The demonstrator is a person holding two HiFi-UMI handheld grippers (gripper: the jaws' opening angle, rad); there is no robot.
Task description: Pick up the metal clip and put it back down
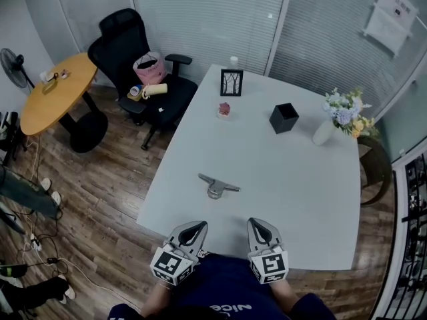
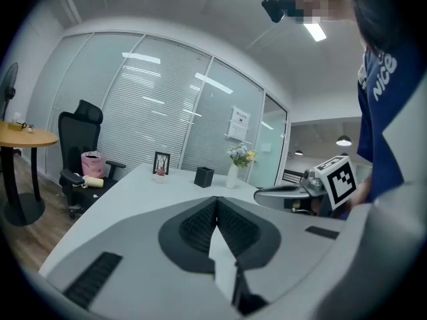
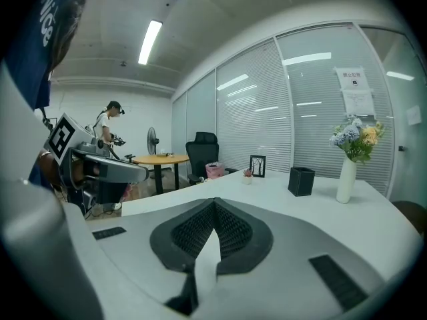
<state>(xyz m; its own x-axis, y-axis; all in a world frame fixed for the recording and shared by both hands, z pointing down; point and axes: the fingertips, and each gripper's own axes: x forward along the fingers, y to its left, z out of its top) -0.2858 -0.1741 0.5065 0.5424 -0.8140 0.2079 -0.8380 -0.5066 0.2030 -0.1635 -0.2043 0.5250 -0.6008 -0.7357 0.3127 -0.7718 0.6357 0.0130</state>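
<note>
Grey metal clip (image 1: 217, 186), head view: flat on white table (image 1: 300, 199), at twelve o'clock from both grippers, well apart. Left gripper (image 1: 193, 231) and right gripper (image 1: 259, 231) closed, empty. Fits either awaiting lift or already set back.

Left gripper view: pads together, nothing between. Right gripper view: same.

Risk on any reach: closed jaws shoving the flat clip along the smooth top.

Black square cup (image 1: 283, 118), framed picture (image 1: 231, 83) and white flower vase (image 1: 325, 132) far off, twelve to one o'clock, blocking nothing.

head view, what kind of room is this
Likely an office meeting room: glass partitions with blinds, a black office chair, and a large white table.
</note>
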